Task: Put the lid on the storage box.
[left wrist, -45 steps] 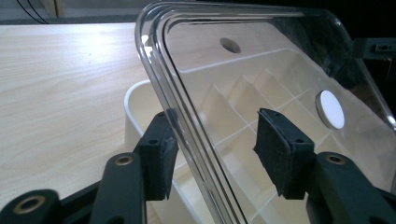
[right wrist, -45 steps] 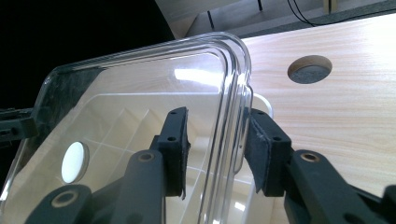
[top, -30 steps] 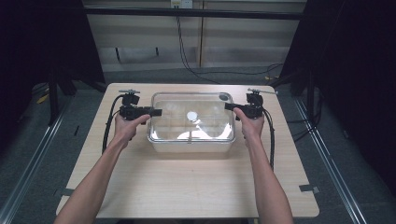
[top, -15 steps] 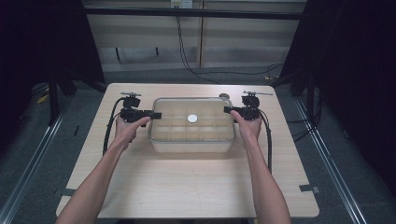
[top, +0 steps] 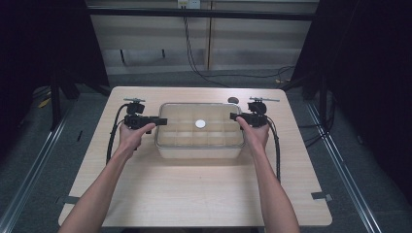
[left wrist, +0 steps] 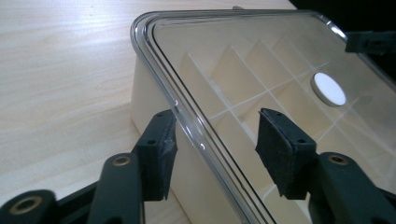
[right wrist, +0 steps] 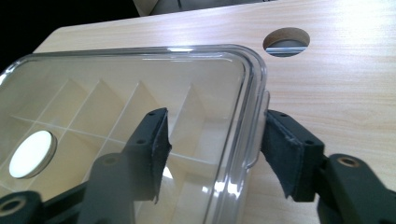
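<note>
No writing or label can be read anywhere. The clear plastic organizer box [top: 199, 131], rectangular with rounded corners and a glossy lid over a grid of pale compartments, sits mid-surface on the light woodgrain surface [top: 194, 194]. A flat white round disc [top: 200, 124] shows at the lid's middle. The left tongs [left wrist: 215, 144] straddle the box's left rim, the foam-faced pads spread and having just been closing. The right tongs [right wrist: 215, 151] straddle the right rim, spread and having just been opening, the pads clear of the plastic.

table [top: 194, 194]: light wood | cable hole [right wrist: 286, 41]: far edge
</note>
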A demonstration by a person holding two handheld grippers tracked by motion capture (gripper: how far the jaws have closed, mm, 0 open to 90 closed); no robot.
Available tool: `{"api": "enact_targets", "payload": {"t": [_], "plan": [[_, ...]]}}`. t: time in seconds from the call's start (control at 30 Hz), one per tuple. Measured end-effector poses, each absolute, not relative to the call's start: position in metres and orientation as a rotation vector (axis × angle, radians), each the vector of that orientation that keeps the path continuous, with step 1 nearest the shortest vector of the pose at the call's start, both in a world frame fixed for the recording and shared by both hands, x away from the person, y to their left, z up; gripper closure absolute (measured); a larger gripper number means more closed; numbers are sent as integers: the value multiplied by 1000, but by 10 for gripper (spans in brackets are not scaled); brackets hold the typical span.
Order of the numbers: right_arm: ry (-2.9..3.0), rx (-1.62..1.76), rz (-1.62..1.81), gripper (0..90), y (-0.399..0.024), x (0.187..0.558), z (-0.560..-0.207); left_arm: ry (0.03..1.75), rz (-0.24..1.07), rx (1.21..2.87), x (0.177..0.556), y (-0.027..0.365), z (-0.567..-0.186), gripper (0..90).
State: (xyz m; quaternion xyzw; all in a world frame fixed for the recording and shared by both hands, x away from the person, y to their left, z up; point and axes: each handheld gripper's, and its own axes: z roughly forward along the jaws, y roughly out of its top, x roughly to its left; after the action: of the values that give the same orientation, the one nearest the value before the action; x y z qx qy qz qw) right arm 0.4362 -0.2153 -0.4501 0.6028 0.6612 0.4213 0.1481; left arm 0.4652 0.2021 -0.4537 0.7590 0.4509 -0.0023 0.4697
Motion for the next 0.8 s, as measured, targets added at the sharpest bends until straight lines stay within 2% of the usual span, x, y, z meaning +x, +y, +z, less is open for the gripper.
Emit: {"api": "enact_targets", "payload": {"t": [0.13, 0.37, 0.6, 0.8], "plan": [[1903, 1735, 1197, 373, -216, 435, -449, 1086, 30, 1869, 461, 205, -451, 521], [1890, 1713, 1254, 333, -225, 429, -441, 1038, 53, 1884, 452, 203, -439, 444], [1905, 1645, 1303, 333, -223, 414, -427, 983, 66, 1890, 438, 204, -436, 400], [1946, 1600, 1349, 346, -226, 397, -419, 943, 79, 1906, 425, 209, -429, 422]]}}
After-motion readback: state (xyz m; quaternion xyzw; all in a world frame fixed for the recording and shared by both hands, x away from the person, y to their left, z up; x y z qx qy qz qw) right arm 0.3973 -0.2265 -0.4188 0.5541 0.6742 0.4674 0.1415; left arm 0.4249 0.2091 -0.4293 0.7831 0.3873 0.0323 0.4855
